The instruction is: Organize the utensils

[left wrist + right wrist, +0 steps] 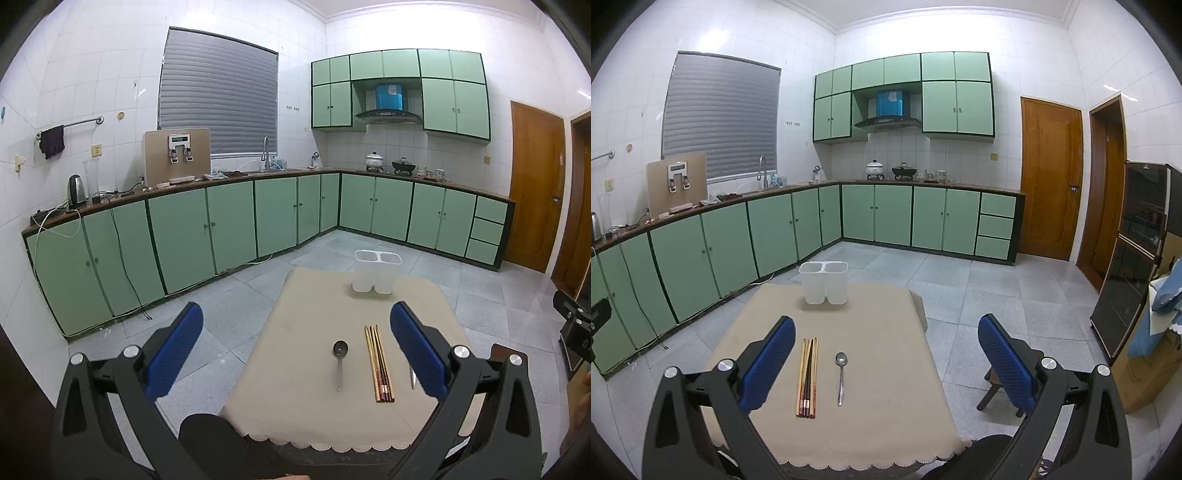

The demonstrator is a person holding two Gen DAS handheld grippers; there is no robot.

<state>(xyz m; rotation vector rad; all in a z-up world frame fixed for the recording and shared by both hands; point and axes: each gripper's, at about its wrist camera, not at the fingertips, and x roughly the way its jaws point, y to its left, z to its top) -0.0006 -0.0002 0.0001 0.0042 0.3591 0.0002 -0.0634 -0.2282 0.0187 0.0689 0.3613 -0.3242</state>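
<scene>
Chopsticks [807, 376]: bundled lengthwise near front of worktop [886, 332], on beige cloth. Metal spoon [841, 376]: just beside chopsticks, apart, bowl pointing away. A further metal utensil [413, 378]: partly hidden behind left gripper's finger, kind unclear. White two-compartment holder [823, 282]: upright at far edge, well apart from utensils. Left gripper [295, 347]: fingers spread wide, grasping nothing. Right gripper [886, 350]: fingers released, above worktop. Green cabinets [875, 218]: behind.
</scene>
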